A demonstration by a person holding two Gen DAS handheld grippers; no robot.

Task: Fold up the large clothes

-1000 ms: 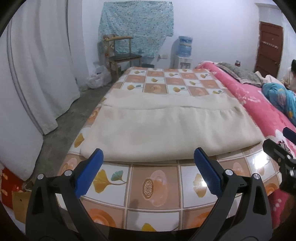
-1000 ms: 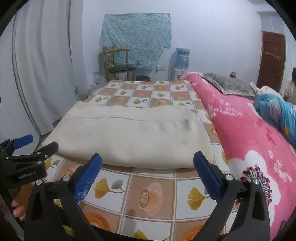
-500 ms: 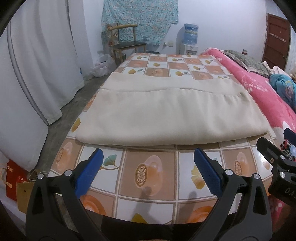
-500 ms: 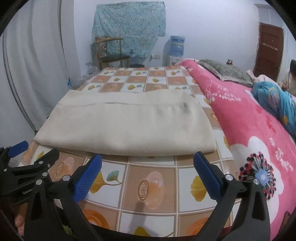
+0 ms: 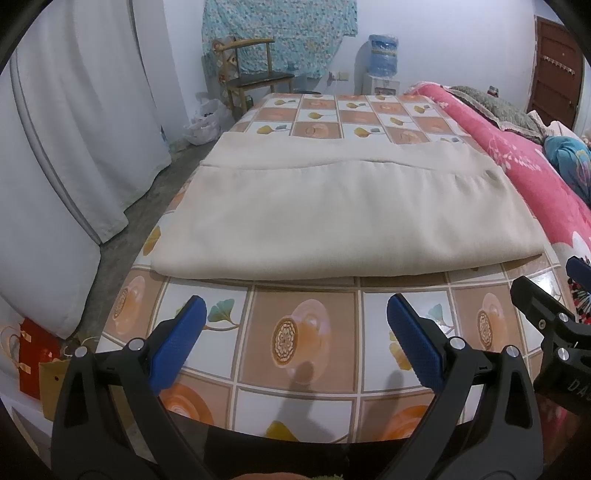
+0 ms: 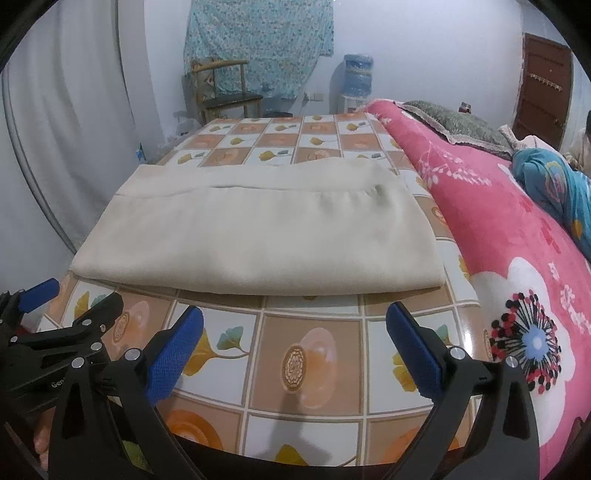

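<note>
Two forward-looking fisheye views show a bed covered with a glossy tiled-pattern sheet of orange, brown and white squares printed with ginkgo leaves. A large cream blanket, folded into a wide rectangle, lies flat across the middle of both frames, its near folded edge just beyond the gripper tips. A second layer of the same fabric shows as a narrower band along its far side.

In the left wrist view, the left gripper fills the bottom of the frame, its blue-padded fingers spread wide apart and holding nothing, above the bare sheet short of the blanket. The right gripper enters at the lower right edge of that frame (only partly in view).

In the right wrist view, the right gripper likewise sits at the bottom with its jaws wide open and empty, near the blanket's near edge but not touching it. The left gripper shows at lower left.

A pink floral blanket runs down the right side of both frames. At upper centre, against the far wall, stand a wooden chair, a hanging blue patterned cloth and a water dispenser. White curtains hang at the left, and a brown door is at upper right.
</note>
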